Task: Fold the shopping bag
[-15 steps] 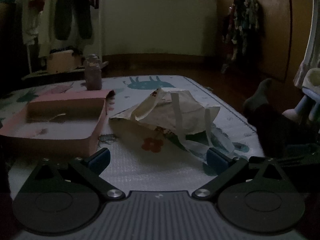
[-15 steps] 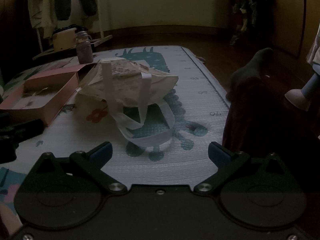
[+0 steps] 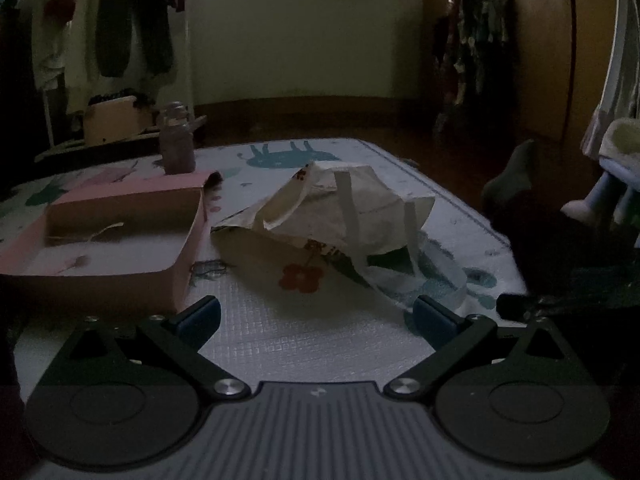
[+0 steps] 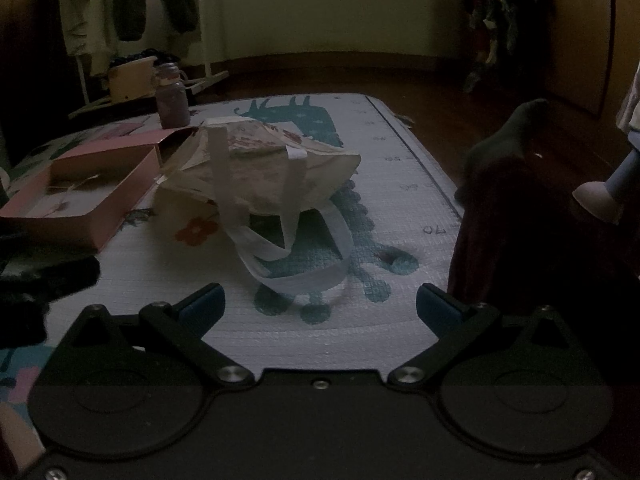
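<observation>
Left wrist view: left gripper (image 3: 316, 314) spread wide, nothing between the blue pads (image 3: 200, 314), hovering over bare play mat (image 3: 288, 336). At 12 o'clock from the gripper, a crumpled cream tote bag (image 3: 340, 216) with a floral print, lying slumped on the mat, well apart from the fingers. Handles (image 3: 436, 280) trailing out toward 1 o'clock, loose and tangled rather than laid flat. At 10 o'clock, an open pink cardboard box (image 3: 120, 236), just beside the bag's left edge; whether touching, cannot tell. Behind the box, a purple bottle (image 3: 176, 140). At 2 o'clock, a person's socked foot (image 3: 514, 172) off the mat's edge.

Right wrist view: right gripper (image 4: 320, 306) likewise spread wide and holding nothing. Same tote bag at 12 o'clock, bunched into a low heap, its pale straps (image 4: 296, 256) looping down toward the gripper, the nearest loop near but clear of the fingers. Pink box at 10 o'clock, bottle farther back at 11. Dark trouser leg (image 4: 520, 224) at 3 o'clock beside the mat.

Progress, judged from both views: nothing folded yet. Bag unflattened, no crease made, handles untucked. Left to do: first grasp, spreading flat, aligning straps, then the folds themselves.
</observation>
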`<action>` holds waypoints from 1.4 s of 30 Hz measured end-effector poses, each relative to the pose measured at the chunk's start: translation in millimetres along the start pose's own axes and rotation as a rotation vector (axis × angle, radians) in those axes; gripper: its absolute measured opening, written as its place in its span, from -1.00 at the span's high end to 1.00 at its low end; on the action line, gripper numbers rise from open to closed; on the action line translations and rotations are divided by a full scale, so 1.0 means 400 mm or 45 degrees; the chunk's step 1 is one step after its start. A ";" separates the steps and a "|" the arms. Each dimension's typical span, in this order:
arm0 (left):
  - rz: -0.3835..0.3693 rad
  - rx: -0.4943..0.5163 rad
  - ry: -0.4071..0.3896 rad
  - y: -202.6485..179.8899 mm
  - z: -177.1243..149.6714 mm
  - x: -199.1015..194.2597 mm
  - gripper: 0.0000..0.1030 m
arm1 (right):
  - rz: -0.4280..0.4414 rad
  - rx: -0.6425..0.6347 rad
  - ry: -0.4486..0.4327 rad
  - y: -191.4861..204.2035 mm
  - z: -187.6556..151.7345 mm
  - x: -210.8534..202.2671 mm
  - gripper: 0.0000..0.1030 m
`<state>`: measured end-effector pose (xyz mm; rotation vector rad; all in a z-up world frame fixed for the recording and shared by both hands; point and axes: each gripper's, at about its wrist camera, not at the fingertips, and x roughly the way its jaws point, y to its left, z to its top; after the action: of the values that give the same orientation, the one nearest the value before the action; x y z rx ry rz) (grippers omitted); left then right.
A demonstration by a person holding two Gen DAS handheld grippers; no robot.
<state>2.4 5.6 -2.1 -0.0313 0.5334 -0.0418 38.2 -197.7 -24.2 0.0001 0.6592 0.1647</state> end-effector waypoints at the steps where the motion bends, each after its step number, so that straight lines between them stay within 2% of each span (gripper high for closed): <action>1: -0.002 0.010 -0.006 -0.005 -0.001 -0.002 -1.00 | 0.001 0.000 0.000 0.000 0.000 0.000 -1.00; 5: 0.028 0.048 -0.019 -0.017 -0.003 -0.005 -1.00 | 0.003 0.000 -0.003 0.001 0.001 -0.004 -1.00; 15: 0.026 -0.014 -0.087 0.006 -0.002 -0.012 -1.00 | 0.009 -0.002 -0.014 0.002 0.001 -0.004 -1.00; 23: 0.034 0.000 -0.130 0.003 -0.004 -0.017 -1.00 | 0.009 -0.014 -0.017 0.005 0.001 -0.002 -1.00; 42: 0.017 -0.006 -0.097 0.002 -0.010 -0.010 -1.00 | 0.007 -0.023 -0.018 0.013 0.000 -0.002 -1.00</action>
<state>-2.8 6.4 -3.5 -0.0337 0.4572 -0.0264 36.9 -192.6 -23.5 -0.0140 0.6434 0.1754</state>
